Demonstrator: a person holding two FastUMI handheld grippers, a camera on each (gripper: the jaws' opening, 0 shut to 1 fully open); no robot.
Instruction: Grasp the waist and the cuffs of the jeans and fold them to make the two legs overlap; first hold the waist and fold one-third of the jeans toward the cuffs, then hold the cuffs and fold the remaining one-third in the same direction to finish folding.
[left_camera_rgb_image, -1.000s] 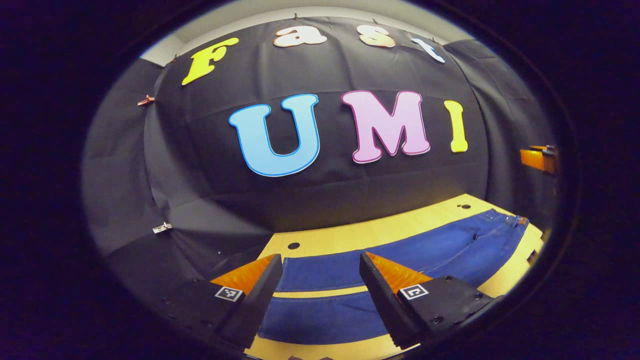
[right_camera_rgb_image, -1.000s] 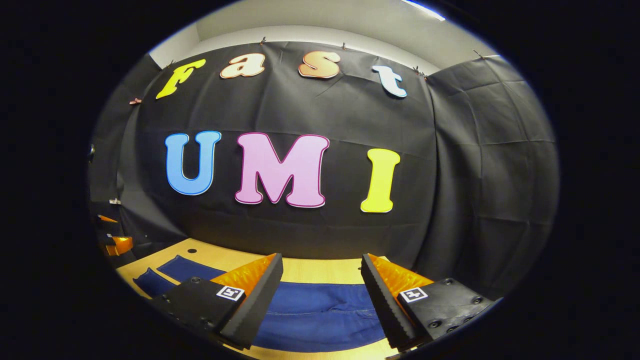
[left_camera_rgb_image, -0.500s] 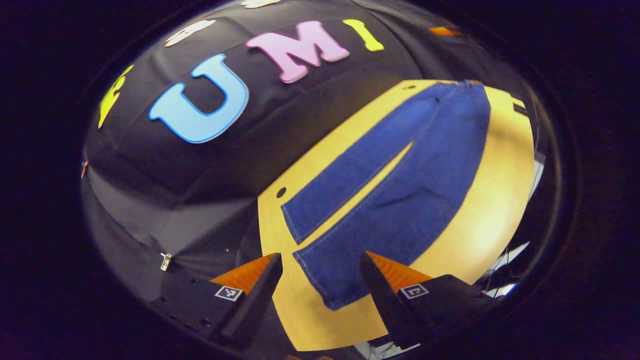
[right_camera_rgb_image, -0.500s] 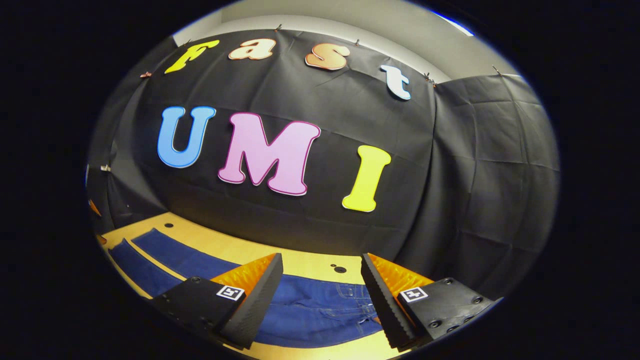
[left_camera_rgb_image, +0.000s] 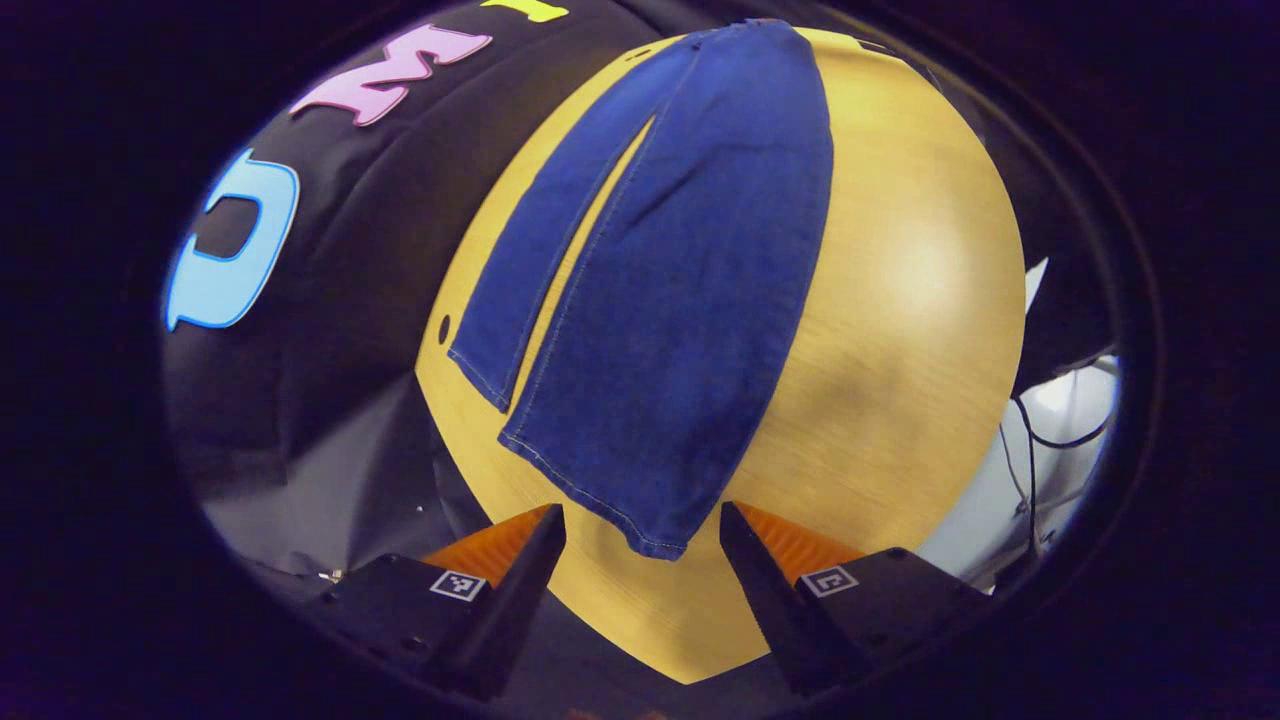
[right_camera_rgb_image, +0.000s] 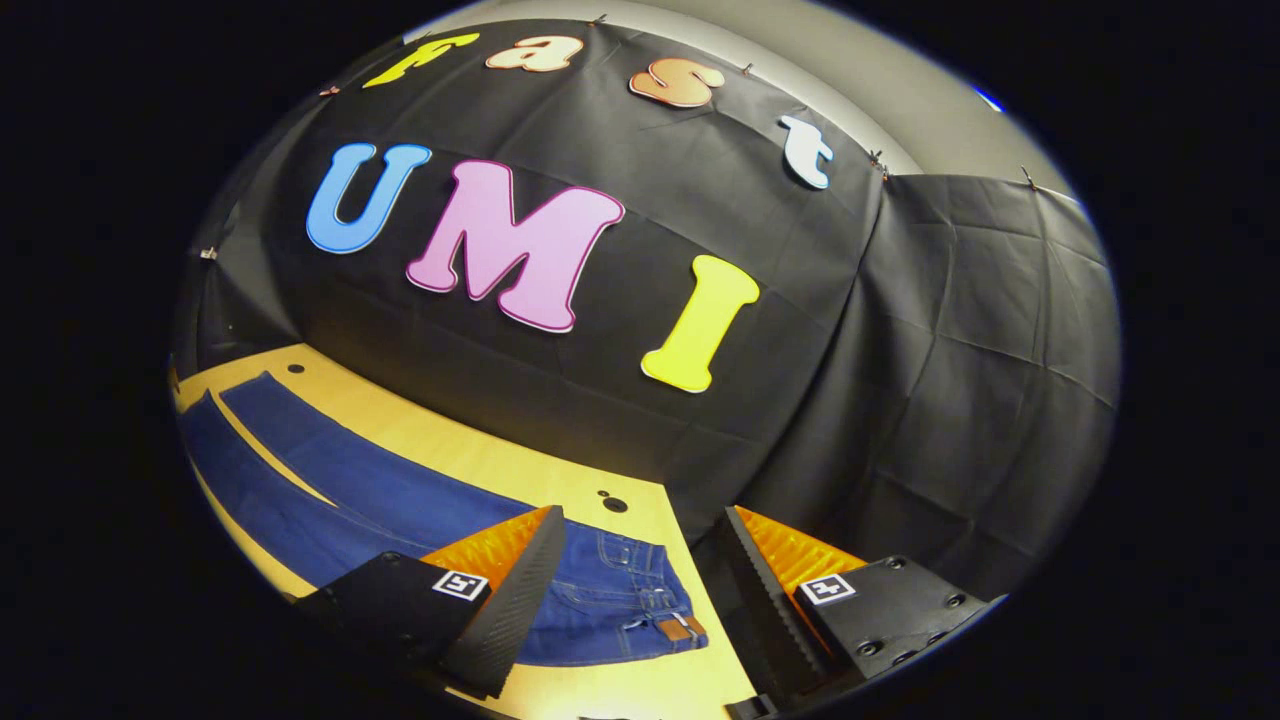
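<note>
On the table: jeans lie flat on the yellow wooden table, spread full length, legs side by side with a narrow strip of table showing between them.
Legs: not yet overlapped; the nearer leg in the left gripper view is the wider-looking one, the other lies just beside it toward the wall.
Cuffs: the nearer cuff ends just ahead of the left gripper, between its fingers in the picture but not touched.
Waist: seen in the right gripper view, the waist with a small brown patch lies near the table's end, between the fingers of the right gripper in the picture.
Left gripper: jaws wide apart, holding nothing, hovering above the cuff end and looking down along the legs.
Right gripper: jaws wide apart, holding nothing, poised over the waist end; whether it touches the cloth I cannot tell.
Progress: nothing folded so far as the pictures show; the task stands at its very start.
Left to do: grip cuff and waist, lay one leg over the other, fold the waist third toward the cuffs, then fold the cuff third.
Next move, as a judgement: each gripper needs to drop onto its own end and close on the near edge.
</note>
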